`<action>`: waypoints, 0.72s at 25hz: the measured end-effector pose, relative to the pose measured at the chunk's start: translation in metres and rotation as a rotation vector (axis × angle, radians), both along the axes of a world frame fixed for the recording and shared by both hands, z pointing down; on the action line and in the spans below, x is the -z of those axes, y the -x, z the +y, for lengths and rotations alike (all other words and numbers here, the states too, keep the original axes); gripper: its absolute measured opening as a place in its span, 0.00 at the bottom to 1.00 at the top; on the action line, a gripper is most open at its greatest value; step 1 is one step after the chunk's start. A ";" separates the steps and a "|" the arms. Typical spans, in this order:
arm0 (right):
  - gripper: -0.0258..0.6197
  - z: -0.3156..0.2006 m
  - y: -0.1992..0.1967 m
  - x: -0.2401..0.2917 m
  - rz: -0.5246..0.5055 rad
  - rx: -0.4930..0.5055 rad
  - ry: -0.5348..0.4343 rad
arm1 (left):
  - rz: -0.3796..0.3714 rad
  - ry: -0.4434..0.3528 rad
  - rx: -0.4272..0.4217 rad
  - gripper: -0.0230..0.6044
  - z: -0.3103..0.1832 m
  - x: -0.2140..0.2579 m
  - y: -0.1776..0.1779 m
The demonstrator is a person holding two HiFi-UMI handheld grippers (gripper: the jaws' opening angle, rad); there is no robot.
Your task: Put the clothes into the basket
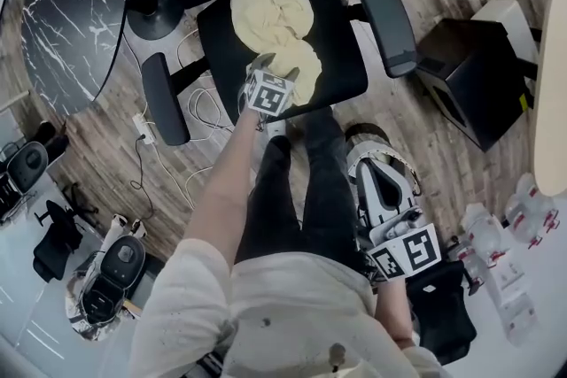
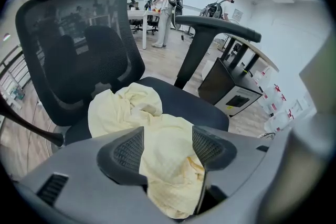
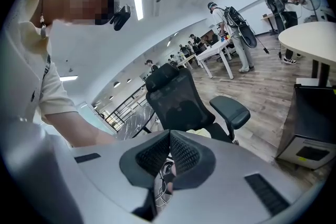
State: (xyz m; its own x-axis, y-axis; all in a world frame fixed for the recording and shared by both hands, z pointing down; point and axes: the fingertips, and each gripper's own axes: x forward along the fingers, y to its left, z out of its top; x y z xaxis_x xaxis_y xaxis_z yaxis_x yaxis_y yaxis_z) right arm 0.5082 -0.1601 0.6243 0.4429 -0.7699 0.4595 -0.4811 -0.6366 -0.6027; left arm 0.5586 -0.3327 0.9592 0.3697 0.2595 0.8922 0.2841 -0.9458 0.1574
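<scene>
Left gripper view: cloth (image 2: 123,110) on chair (image 2: 181,98), left gripper (image 2: 167,145) spread around it; right gripper (image 3: 169,150) closed, empty.

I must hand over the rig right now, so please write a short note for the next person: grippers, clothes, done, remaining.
Left gripper: open, jaws apart over the yellow garment, cloth between them, not pinched.
Right gripper: shut, empty, held low at the person's side.
Garment lies crumpled on the office chair seat. No basket shows in any view.
Done: nothing.
To do: grip the garment, find the basket, drop it in.
</scene>
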 end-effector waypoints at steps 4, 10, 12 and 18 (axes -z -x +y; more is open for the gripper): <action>0.05 0.004 -0.003 -0.017 -0.028 -0.007 -0.005 | -0.006 -0.001 0.001 0.52 0.000 -0.017 -0.019; 0.05 0.008 -0.003 -0.049 -0.078 -0.016 -0.014 | -0.044 0.001 -0.030 0.55 0.001 -0.057 -0.035; 0.05 0.011 -0.004 -0.059 -0.089 -0.020 -0.016 | -0.046 0.010 -0.043 0.57 0.003 -0.071 -0.041; 0.05 0.021 -0.008 -0.075 -0.104 -0.032 -0.015 | -0.087 -0.030 -0.050 0.63 -0.001 -0.104 -0.047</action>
State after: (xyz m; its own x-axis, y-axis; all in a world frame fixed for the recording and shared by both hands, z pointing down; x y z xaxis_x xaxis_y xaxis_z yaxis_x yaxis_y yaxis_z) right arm 0.5165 -0.1394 0.6993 0.4176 -0.7633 0.4929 -0.3947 -0.6410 -0.6583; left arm 0.6052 -0.3333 1.0632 0.2782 0.2487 0.9278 0.3175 -0.9354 0.1555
